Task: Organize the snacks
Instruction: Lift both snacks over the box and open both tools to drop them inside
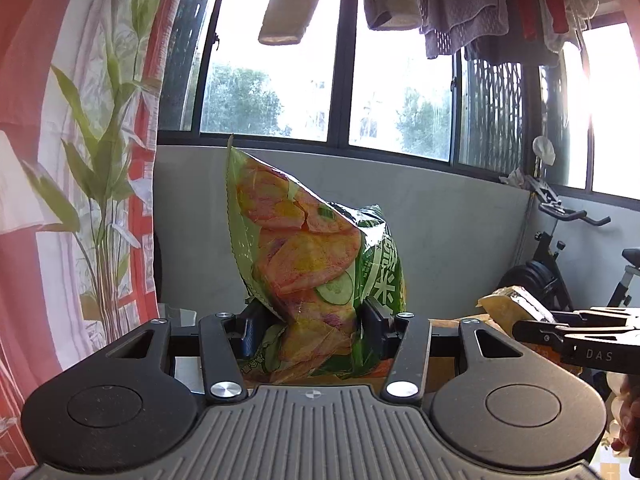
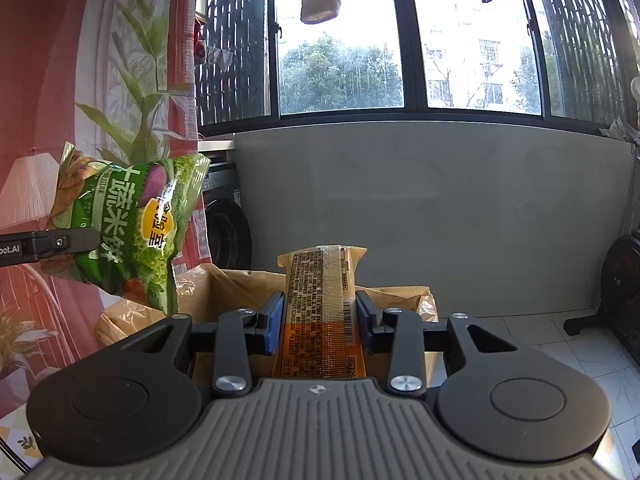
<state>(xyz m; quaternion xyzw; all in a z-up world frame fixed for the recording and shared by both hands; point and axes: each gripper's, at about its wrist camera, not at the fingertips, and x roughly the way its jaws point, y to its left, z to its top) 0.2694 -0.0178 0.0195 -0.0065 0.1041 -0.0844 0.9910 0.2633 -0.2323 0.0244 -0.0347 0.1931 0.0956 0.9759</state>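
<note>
A cardboard box [image 2: 224,284], lined with a crinkled plastic bag [image 2: 120,320], stands on a pale tiled floor [image 2: 560,344]. At three o'clock from the box, an exercise bike [image 2: 624,292] stands on the same tiles.

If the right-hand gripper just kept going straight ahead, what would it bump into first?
The right gripper, shut on the yellow snack pack, points over the open cardboard box. Beyond that, probably the grey wall below the window, though depth is hard to judge.
</note>
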